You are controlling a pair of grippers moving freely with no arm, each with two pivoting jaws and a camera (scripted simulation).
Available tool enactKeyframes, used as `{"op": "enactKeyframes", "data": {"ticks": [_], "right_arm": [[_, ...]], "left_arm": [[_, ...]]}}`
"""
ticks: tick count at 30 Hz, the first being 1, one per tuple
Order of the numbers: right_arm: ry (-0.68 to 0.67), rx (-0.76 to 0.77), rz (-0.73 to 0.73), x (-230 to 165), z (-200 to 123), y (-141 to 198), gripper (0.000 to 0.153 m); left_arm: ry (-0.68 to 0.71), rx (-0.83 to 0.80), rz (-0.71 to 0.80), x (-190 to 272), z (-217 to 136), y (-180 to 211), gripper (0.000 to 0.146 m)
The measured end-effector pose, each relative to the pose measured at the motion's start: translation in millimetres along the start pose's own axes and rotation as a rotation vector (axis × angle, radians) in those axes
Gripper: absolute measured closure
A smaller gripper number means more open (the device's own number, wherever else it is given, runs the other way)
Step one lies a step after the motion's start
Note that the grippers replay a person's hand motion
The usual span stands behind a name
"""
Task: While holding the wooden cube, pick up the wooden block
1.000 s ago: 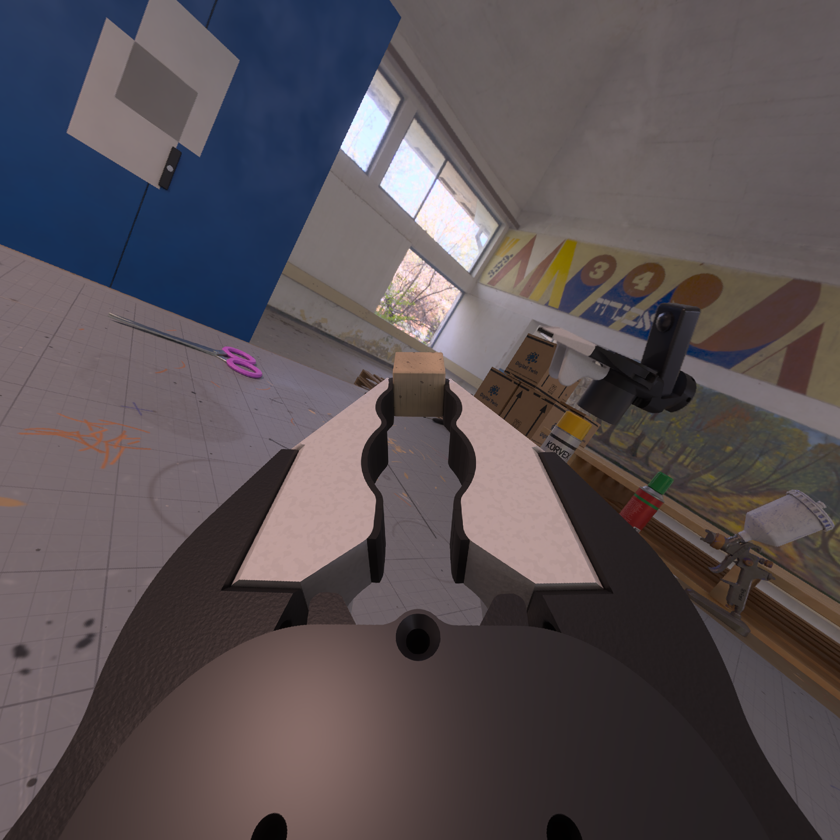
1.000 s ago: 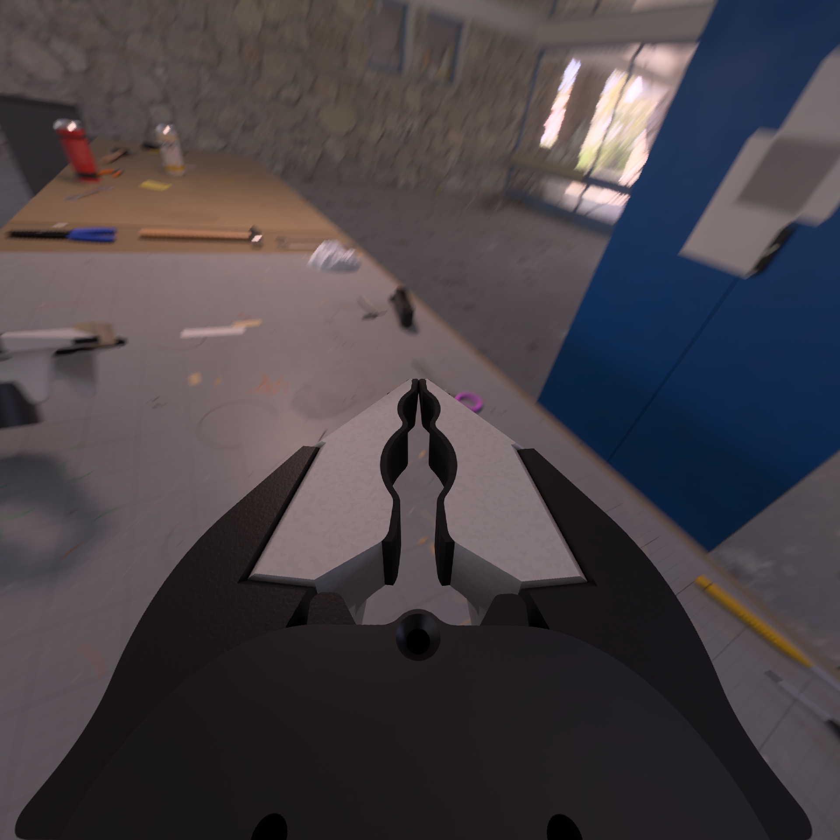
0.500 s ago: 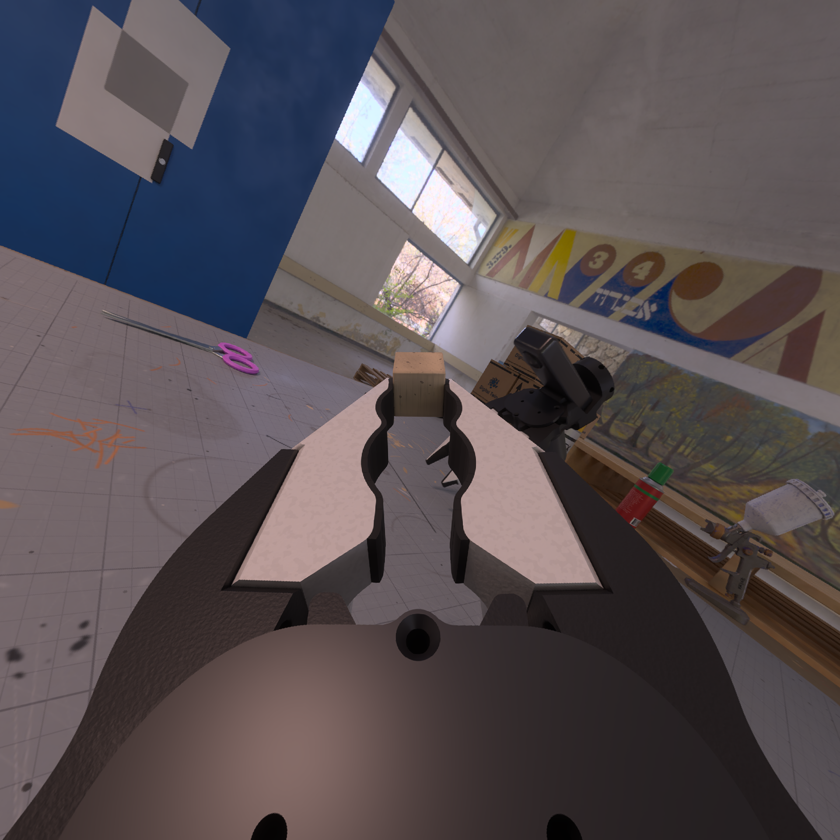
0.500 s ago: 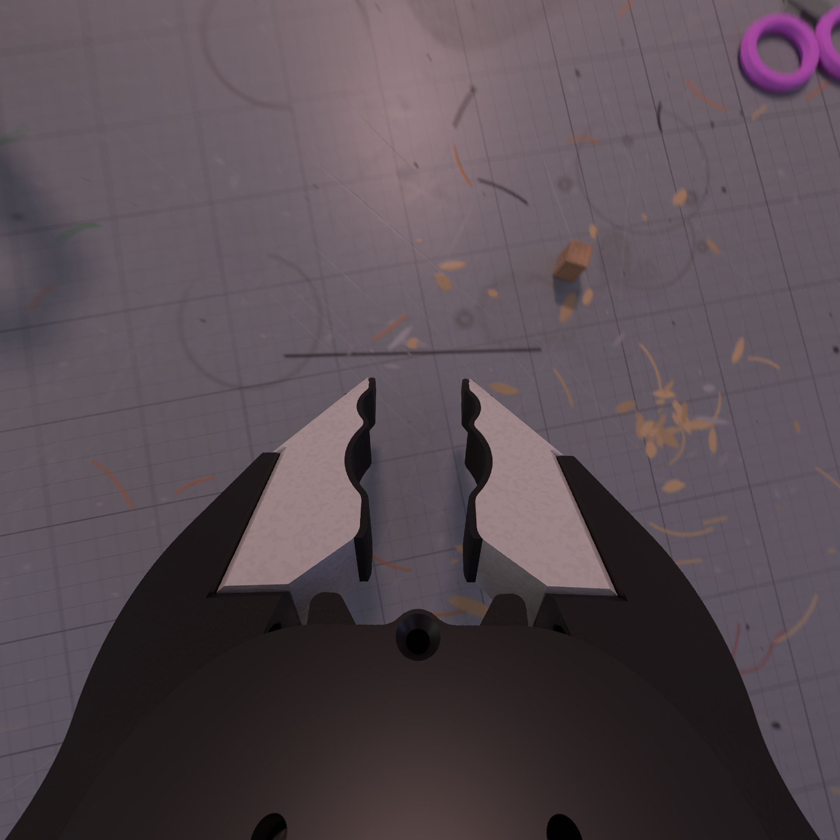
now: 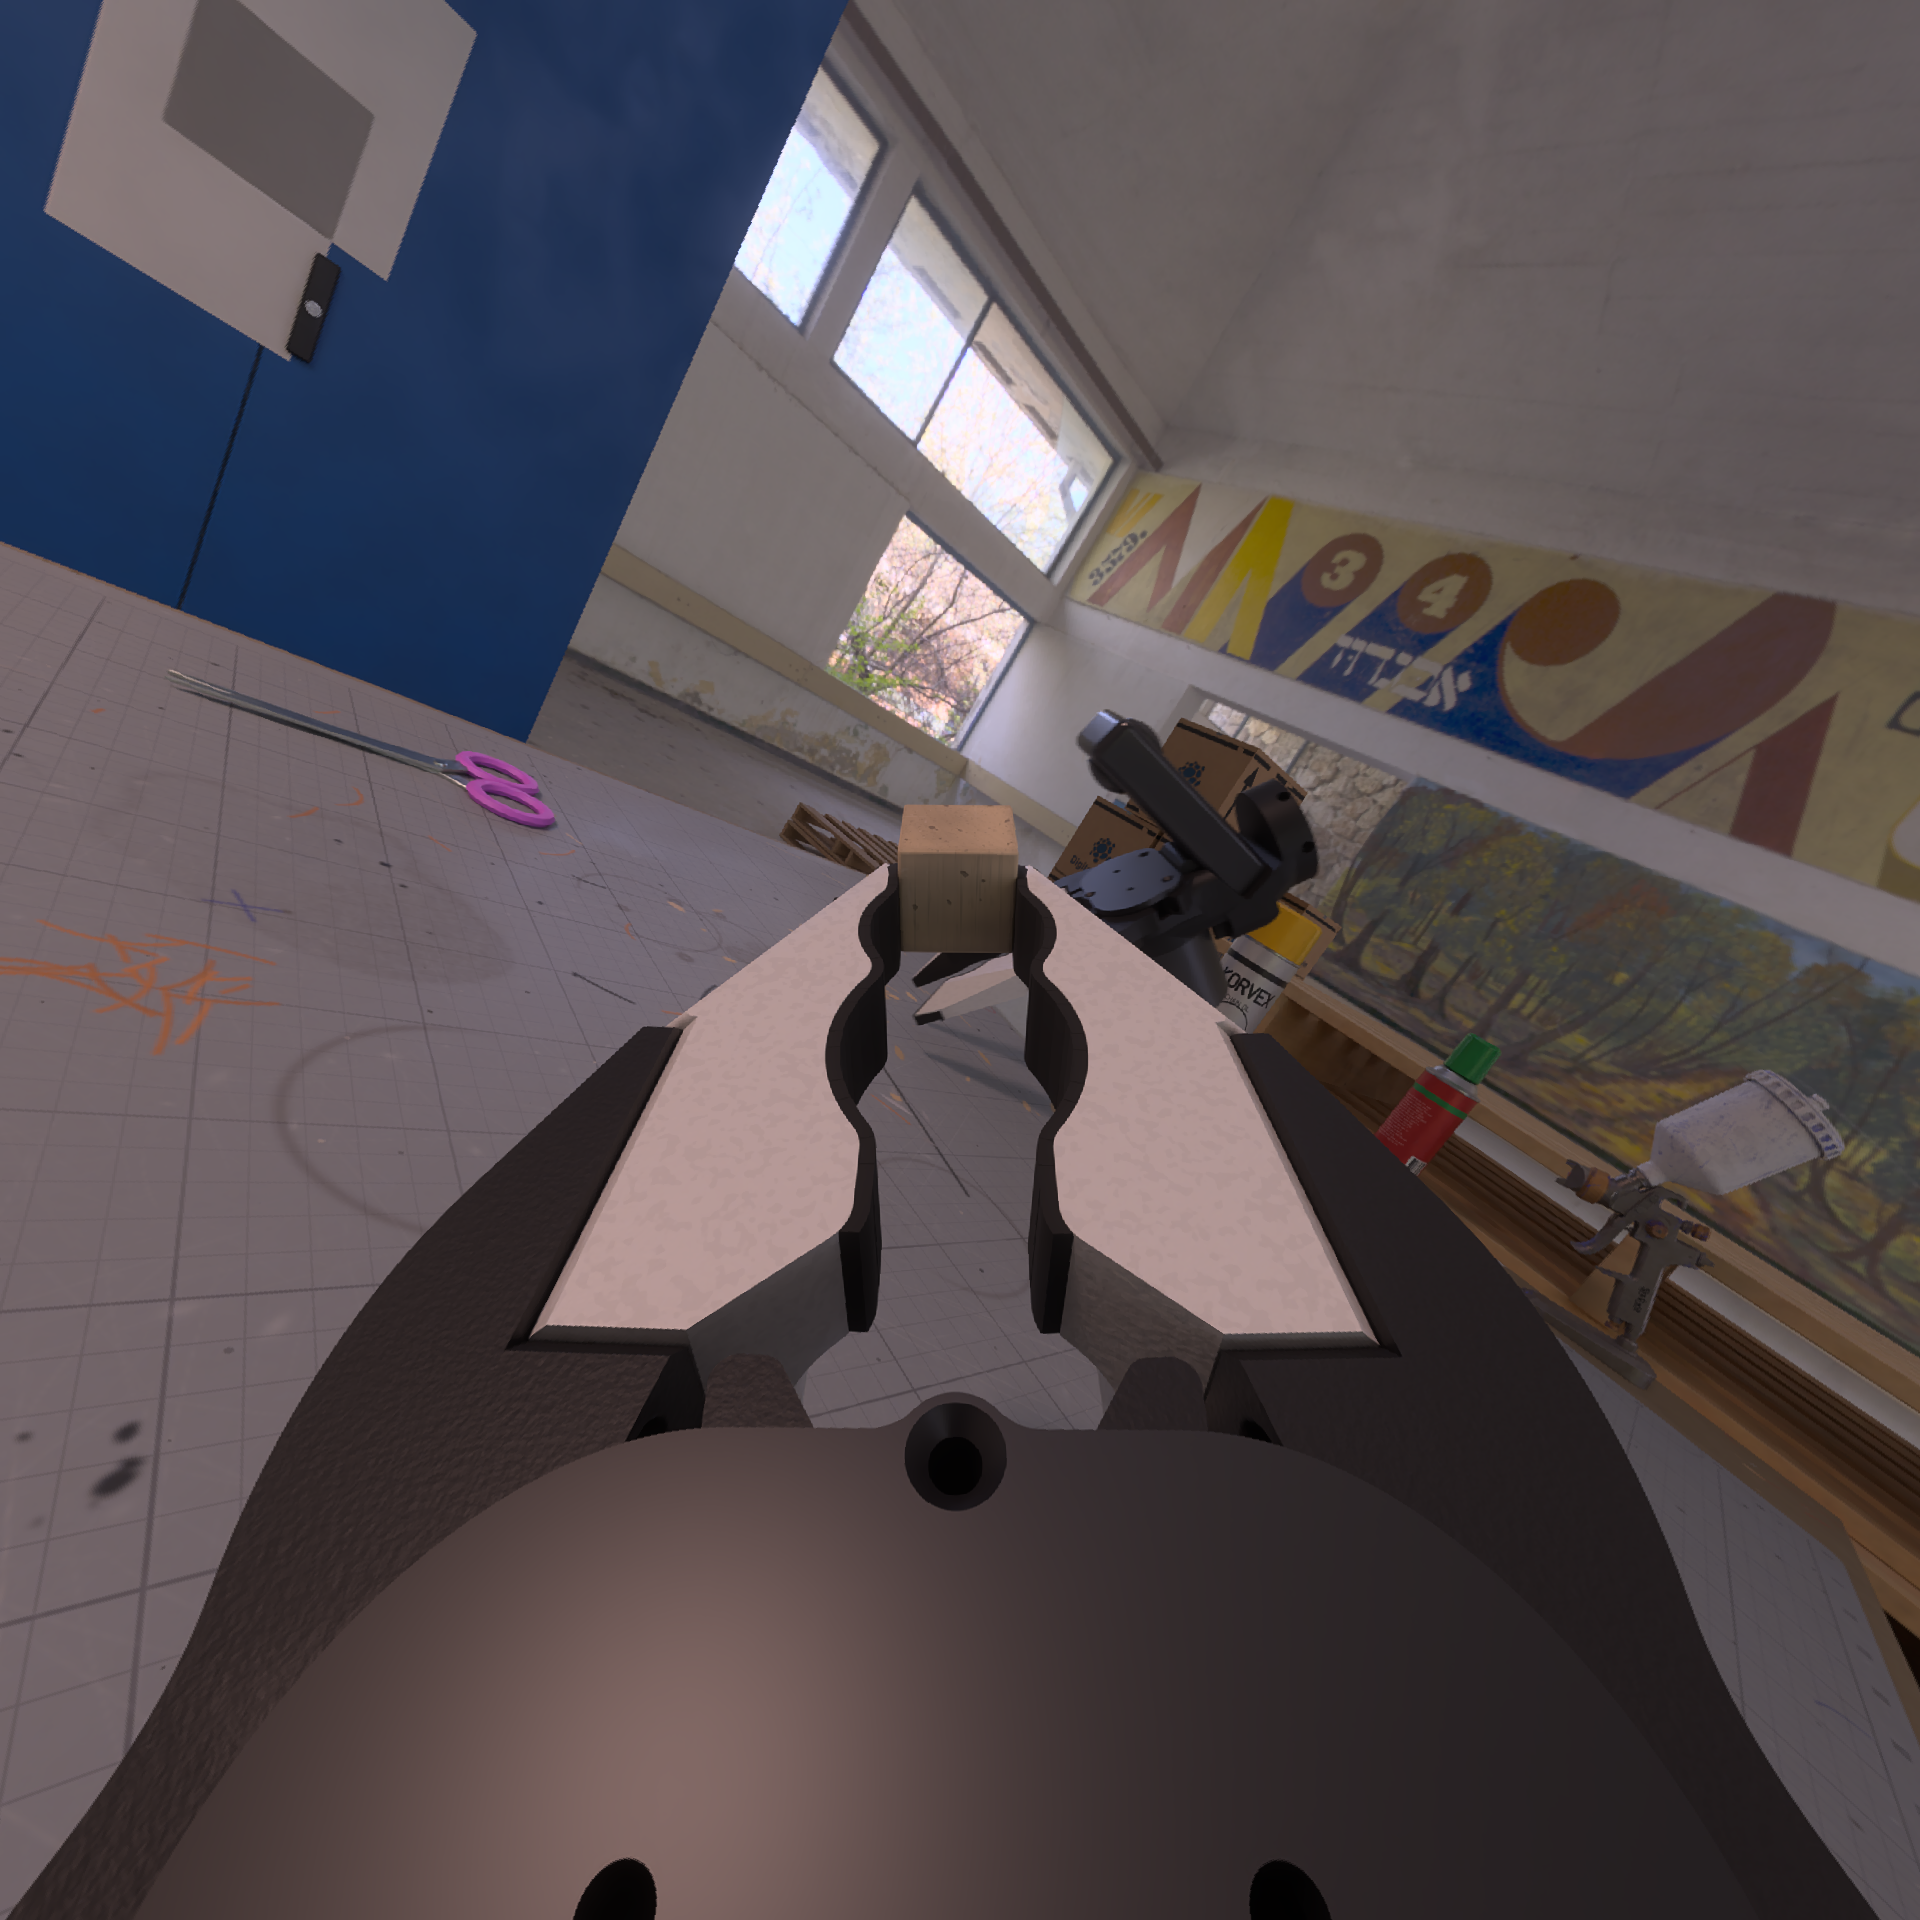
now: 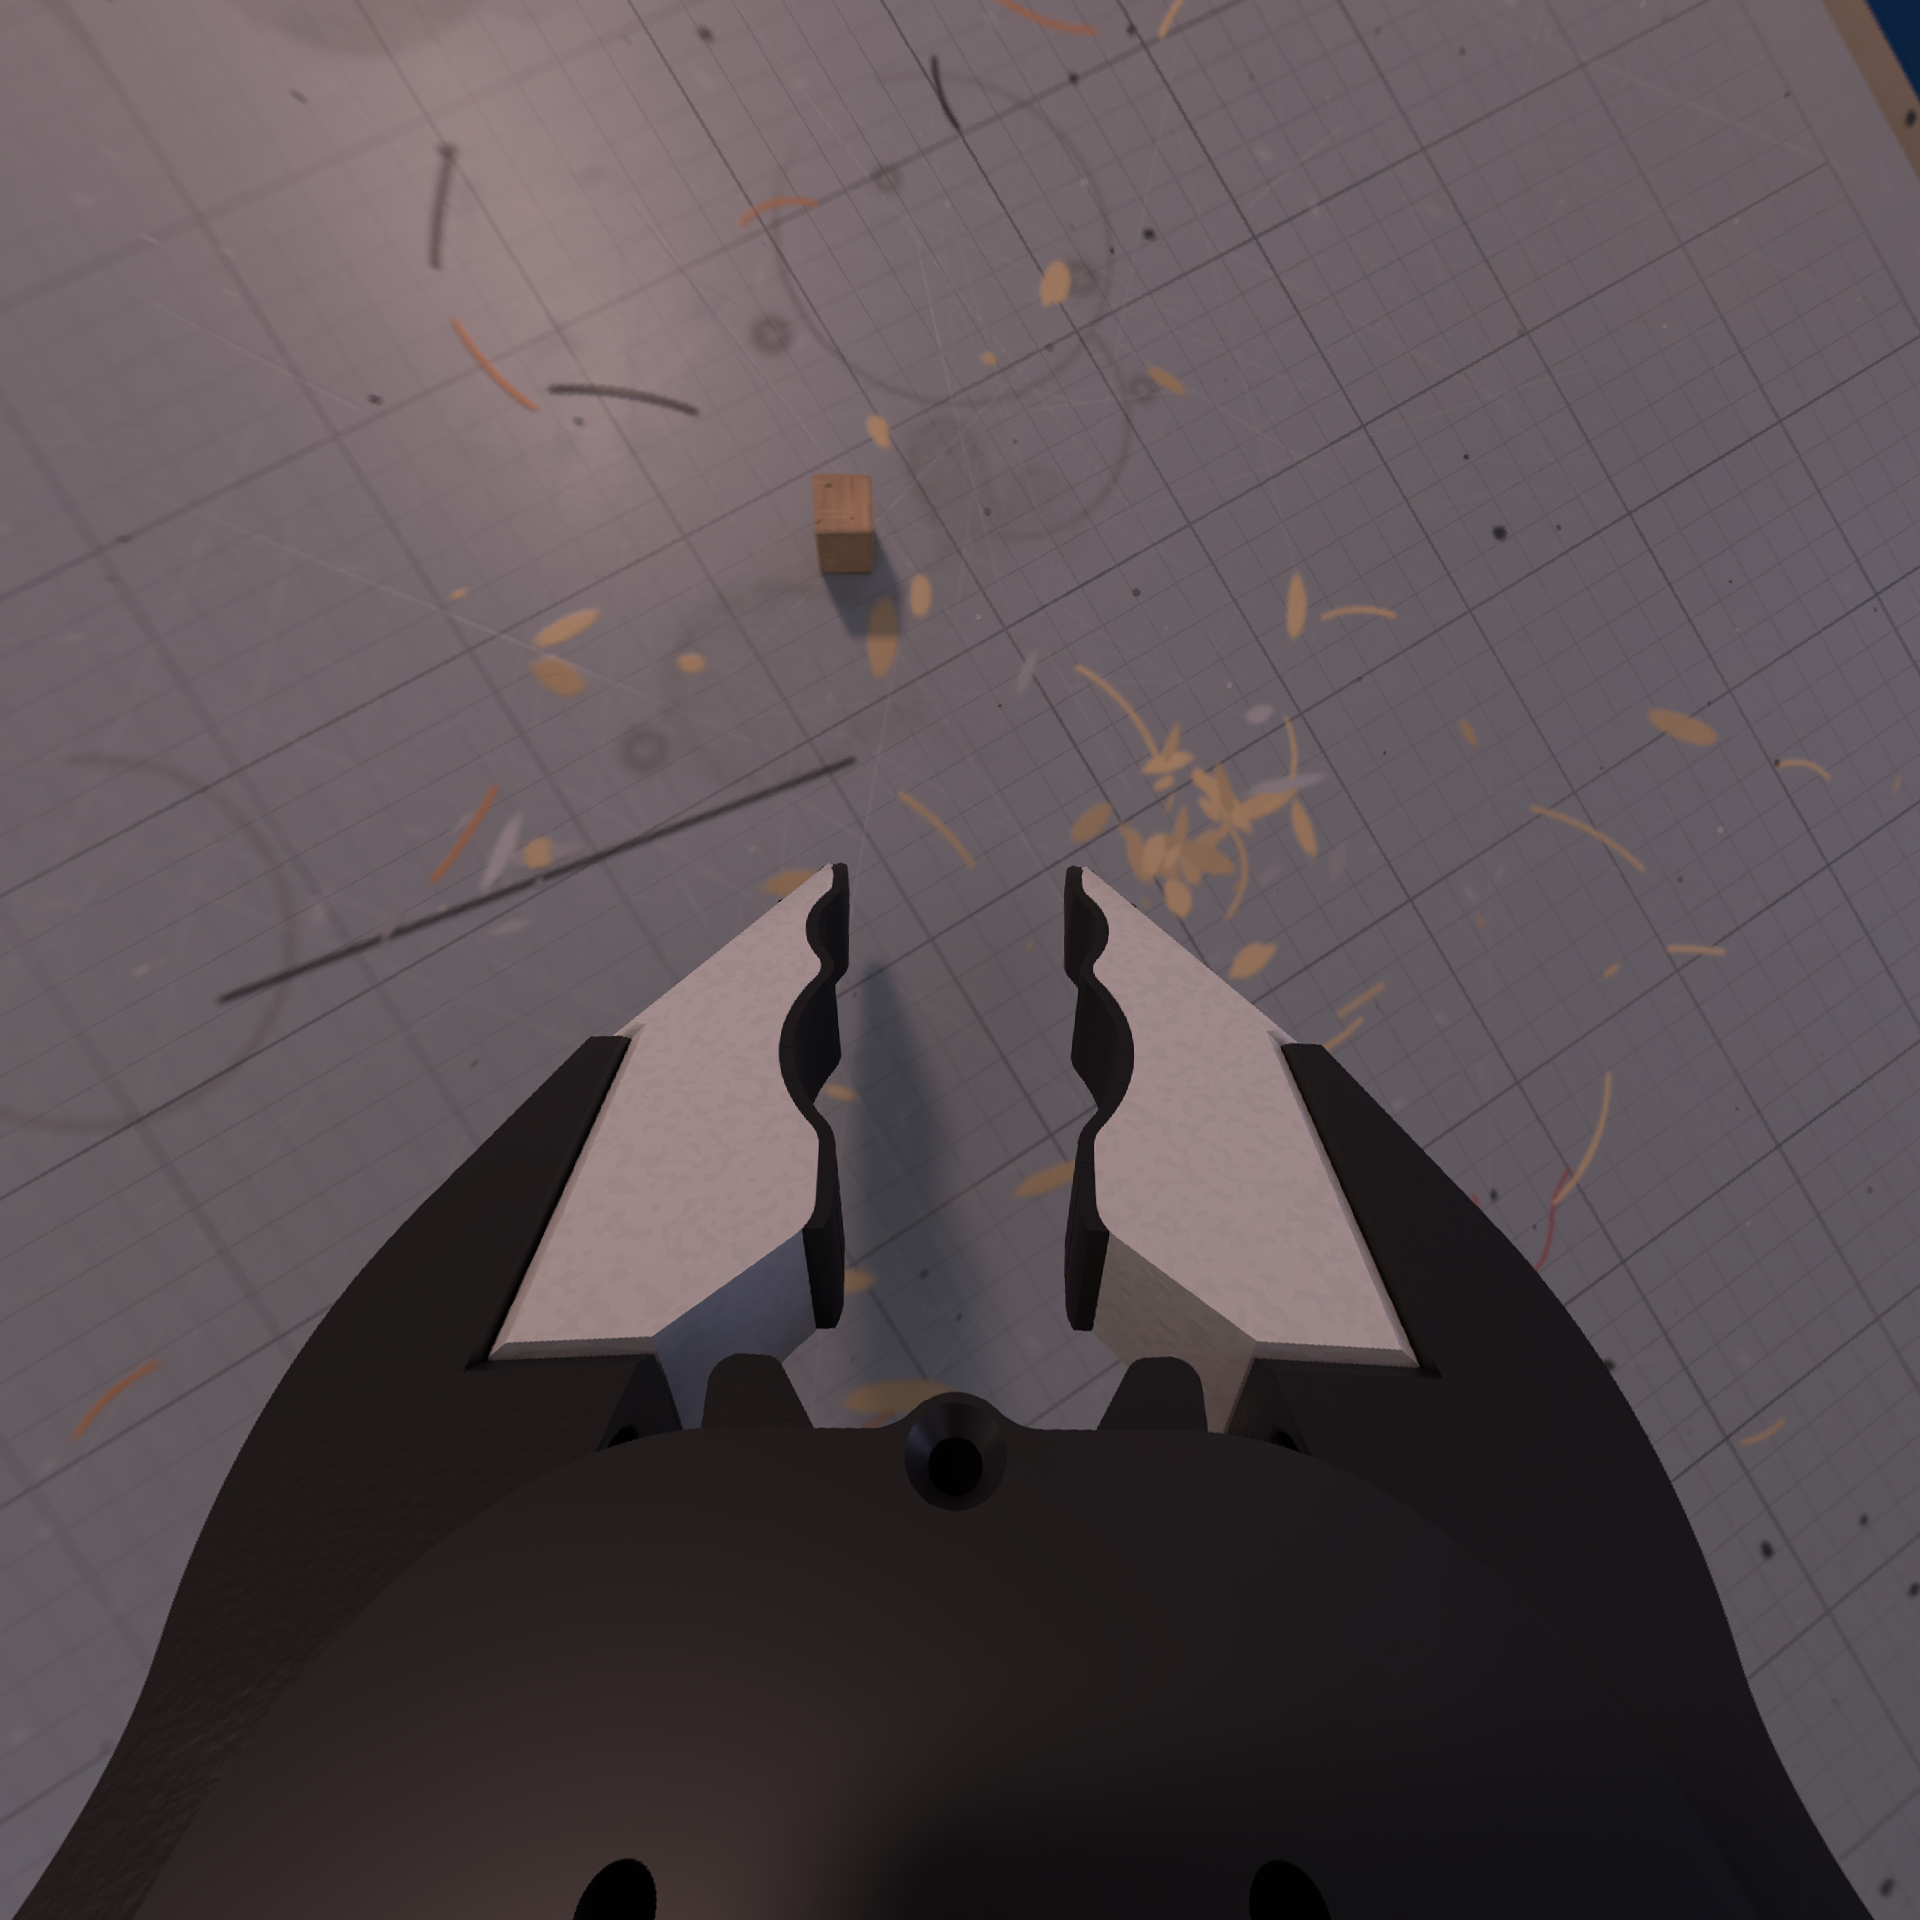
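Note:
My left gripper [image 5: 956, 894] is shut on a light wooden cube [image 5: 956, 878] held at its fingertips, raised above the grey cutting mat [image 5: 260, 1091]. In the right wrist view my right gripper [image 6: 956, 883] is open and empty, pointing down at the mat [image 6: 1455, 520]. A small wooden block [image 6: 844, 523] lies on the mat ahead of its fingertips, slightly to the left and apart from them. The right gripper also shows in the left wrist view [image 5: 1174, 883], beyond the cube, tilted down toward the mat.
Purple-handled scissors [image 5: 457, 774] lie on the mat at the far left. A wooden shelf at the right holds a red spray can [image 5: 1439, 1101], a yellow-capped can [image 5: 1262, 961] and a spray gun [image 5: 1683, 1195]. Cardboard boxes [image 5: 1216, 774] stand behind. Wood shavings [image 6: 1195, 831] litter the mat.
The right gripper opened, swung to point down at the mat, and has come closer to the wooden block, which now lies nearer its centre line. The left gripper held the cube nearly still.

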State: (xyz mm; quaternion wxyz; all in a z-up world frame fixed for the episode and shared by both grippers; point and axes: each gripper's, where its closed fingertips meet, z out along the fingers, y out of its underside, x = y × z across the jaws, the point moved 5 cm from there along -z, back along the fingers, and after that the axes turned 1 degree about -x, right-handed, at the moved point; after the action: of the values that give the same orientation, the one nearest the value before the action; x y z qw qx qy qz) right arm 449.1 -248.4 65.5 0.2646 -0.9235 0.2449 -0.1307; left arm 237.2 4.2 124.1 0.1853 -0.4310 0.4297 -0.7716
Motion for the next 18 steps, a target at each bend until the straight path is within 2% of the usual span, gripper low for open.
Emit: {"op": "enactKeyframes", "data": {"ticks": [2,7,12,14,16,18], "right_arm": [[0.019,-0.032,-0.016,0,11,-5,0.110],[-0.038,-0.012,-0.044,-14,30,-28,0.107],[-0.070,0.019,-0.001,-15,51,-49,0.110],[-0.101,0.024,0.017,-16,55,-53,0.117],[-0.128,0.013,0.012,-17,56,-54,0.137],[-0.118,-0.009,-0.010,-20,54,-54,0.142]], "left_arm": [[0.002,0.005,-0.005,0,-1,0,0.126],[0.006,0.007,-0.010,0,-1,0,0.126],[0.007,0.005,-0.009,1,-1,0,0.126],[0.008,0.006,-0.011,1,-1,0,0.126],[0.008,0.006,-0.014,0,-2,0,0.126],[0.009,0.005,-0.016,0,-1,0,0.126]]}}
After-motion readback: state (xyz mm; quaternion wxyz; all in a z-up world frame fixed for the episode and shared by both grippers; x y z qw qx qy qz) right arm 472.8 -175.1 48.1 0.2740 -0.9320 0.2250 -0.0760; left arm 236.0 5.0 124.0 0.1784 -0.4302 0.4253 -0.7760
